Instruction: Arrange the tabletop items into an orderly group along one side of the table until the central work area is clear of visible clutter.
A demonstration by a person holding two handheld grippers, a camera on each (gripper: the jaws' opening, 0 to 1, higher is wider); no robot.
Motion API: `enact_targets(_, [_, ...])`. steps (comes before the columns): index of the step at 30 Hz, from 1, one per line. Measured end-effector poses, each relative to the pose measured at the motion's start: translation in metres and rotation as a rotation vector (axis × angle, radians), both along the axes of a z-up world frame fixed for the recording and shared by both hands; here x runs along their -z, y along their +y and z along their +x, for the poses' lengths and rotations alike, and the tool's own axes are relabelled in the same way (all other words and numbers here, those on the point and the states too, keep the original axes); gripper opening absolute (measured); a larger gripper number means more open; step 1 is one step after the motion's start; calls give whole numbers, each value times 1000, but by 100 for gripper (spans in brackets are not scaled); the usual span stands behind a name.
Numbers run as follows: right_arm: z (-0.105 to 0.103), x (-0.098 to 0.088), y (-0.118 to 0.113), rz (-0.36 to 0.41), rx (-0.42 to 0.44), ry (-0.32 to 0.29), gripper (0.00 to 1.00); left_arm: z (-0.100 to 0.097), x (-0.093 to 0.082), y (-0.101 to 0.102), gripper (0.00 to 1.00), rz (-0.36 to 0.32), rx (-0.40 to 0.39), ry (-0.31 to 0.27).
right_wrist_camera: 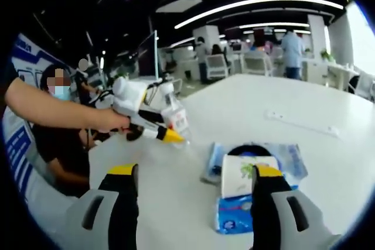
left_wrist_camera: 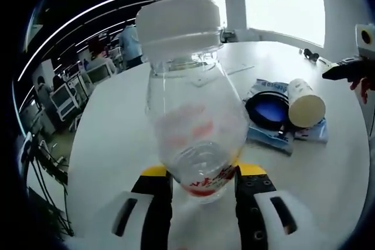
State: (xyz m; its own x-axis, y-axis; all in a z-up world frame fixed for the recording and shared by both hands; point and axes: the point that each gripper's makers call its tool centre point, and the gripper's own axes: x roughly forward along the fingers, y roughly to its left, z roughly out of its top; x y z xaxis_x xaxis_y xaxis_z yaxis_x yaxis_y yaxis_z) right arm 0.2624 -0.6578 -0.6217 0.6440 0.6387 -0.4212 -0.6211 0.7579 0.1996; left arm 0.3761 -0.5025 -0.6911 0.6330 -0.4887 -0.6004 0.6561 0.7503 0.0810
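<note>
Now, by item —
Left gripper (left_wrist_camera: pixel 202 182): jaws closed on the bottle (left_wrist_camera: pixel 196 127), pinching its lower body from both sides; yellow tips against the plastic.
Bottle: clear, white cap (left_wrist_camera: pixel 179 27), red print near the base; held up off the table (left_wrist_camera: pixel 117 139), cap pointing away from the camera.
Right gripper (right_wrist_camera: pixel 196 188): jaws spread wide, nothing between them — hangs over the table (right_wrist_camera: pixel 246 109), right jaw in front of the cup (right_wrist_camera: pixel 240 174).
Cup: white, lying on its side on the blue packets (right_wrist_camera: pixel 237 215); in the left gripper view its open end faces the camera (left_wrist_camera: pixel 306 105).
Black ring (left_wrist_camera: pixel 268 109): dark round item w/ blue centre, just beside the cup, on the same packets.
Right gripper view: left gripper (right_wrist_camera: pixel 146 109) comes in from the left w/ the bottle, a hand (right_wrist_camera: pixel 108 120) on it.
Background: office desks, chairs, people — well apart from the table.
</note>
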Motion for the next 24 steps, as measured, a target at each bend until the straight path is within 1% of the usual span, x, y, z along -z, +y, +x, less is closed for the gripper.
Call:
enact_targets(17, [-7,4,-19,-10,36,6,77,11,0,-4,40,-6,-11,-7])
enact_targets(24, [-6,6,-24,-13,45,10,77,17,0,-7,40,-8,-7,-6])
